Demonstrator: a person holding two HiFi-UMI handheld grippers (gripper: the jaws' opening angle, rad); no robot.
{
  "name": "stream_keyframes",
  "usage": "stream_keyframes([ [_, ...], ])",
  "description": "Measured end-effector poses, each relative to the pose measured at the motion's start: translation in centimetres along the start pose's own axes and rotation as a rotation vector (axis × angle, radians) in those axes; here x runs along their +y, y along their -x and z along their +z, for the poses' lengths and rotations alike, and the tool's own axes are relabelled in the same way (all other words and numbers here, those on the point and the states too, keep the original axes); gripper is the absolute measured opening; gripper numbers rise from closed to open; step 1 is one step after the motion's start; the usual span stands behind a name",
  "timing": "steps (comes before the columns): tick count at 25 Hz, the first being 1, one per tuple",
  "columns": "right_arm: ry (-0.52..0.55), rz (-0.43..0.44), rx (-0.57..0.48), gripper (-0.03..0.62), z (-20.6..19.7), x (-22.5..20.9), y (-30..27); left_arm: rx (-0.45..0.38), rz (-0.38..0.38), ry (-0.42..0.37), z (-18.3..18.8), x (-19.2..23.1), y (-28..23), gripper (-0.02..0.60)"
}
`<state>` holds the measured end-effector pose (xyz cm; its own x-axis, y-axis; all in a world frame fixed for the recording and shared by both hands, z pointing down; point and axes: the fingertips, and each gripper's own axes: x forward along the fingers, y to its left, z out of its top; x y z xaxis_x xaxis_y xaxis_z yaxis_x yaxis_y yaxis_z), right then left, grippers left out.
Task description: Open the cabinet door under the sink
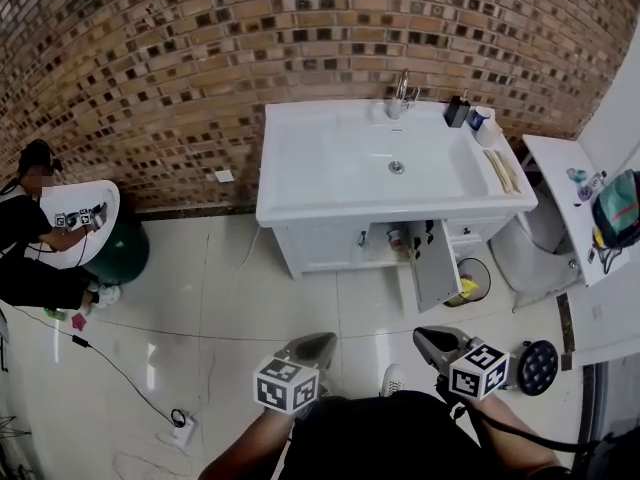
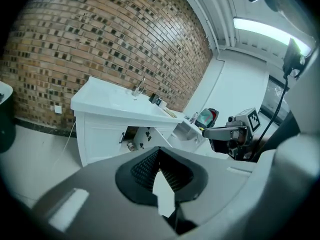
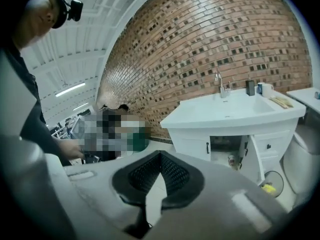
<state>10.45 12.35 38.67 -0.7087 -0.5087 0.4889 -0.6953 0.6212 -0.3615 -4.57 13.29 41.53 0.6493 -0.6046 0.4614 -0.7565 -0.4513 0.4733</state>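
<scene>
Both grippers sit closest, low in the head view: left gripper and right gripper, each with its jaws pinched together on nothing. Between them and the sink cabinet is a wide stretch of bare tile floor, with only a thin cable crossing off to the left. Under the sink, the cabinet door stands swung out, its edge poking into the floor space. A small bottle stands inside the opening. A round bin with something yellow in it sits just beside the door.
</scene>
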Motion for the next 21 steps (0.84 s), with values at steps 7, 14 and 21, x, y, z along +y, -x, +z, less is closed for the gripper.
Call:
stream_keyframes([
  [7, 0.035, 0.039, -0.012, 0.002, 0.2, -0.7, 1.3, -0.001, 0.015, -0.017, -0.4, -2.2, -1.0, 0.012],
  [14, -0.001, 0.045, -0.038, 0.002, -0.6, -1.5, 2.3, 0.006, 0.018, -0.044, -0.2, -3.4, -1.7, 0.012],
  [21, 0.028, 0.067, -0.033, 0.002, -0.3, -1.0, 2.2, 0.015, 0.019, -0.051, -0.5, -3.8, -1.9, 0.012],
])
